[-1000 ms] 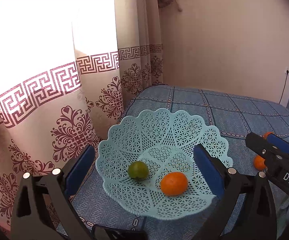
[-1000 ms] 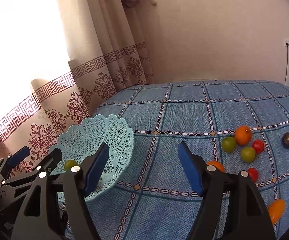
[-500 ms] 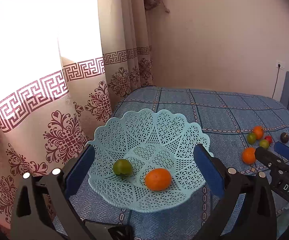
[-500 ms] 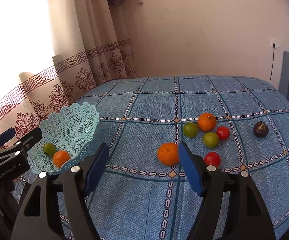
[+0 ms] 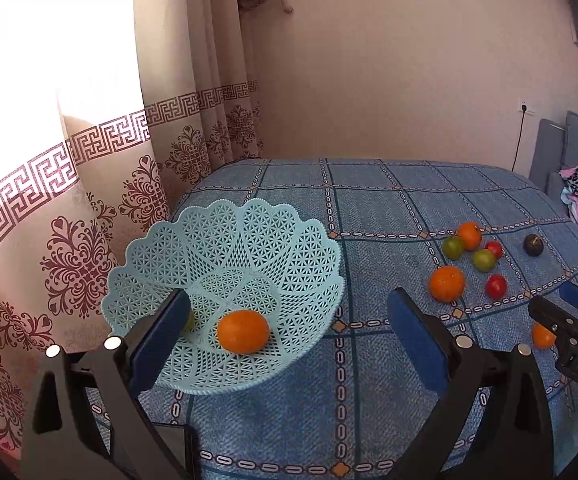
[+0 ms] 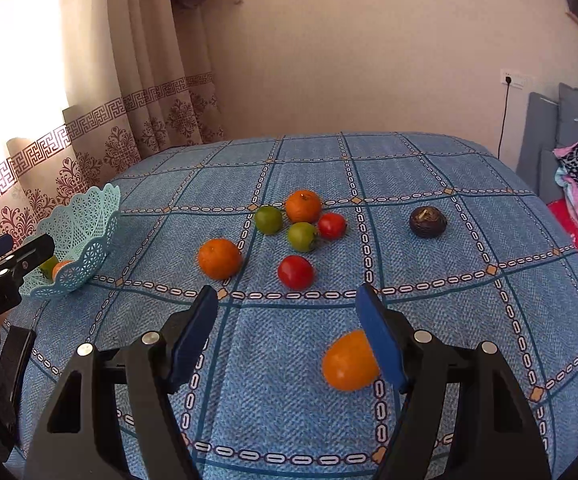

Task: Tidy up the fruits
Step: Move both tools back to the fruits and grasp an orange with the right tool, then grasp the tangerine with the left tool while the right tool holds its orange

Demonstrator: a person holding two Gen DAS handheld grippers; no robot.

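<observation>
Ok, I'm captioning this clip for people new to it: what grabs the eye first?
The loose fruit cluster of oranges, green and red fruits lying mid-bed on the blue checked bedspread. At the bed's left edge by the curtain, the pale turquoise lattice basket holds an orange. Both claws, left and right, hang open.

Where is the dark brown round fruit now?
In the right wrist view, the dark brown round fruit lies alone on the blue checked cloth, right of the small red fruit.
</observation>
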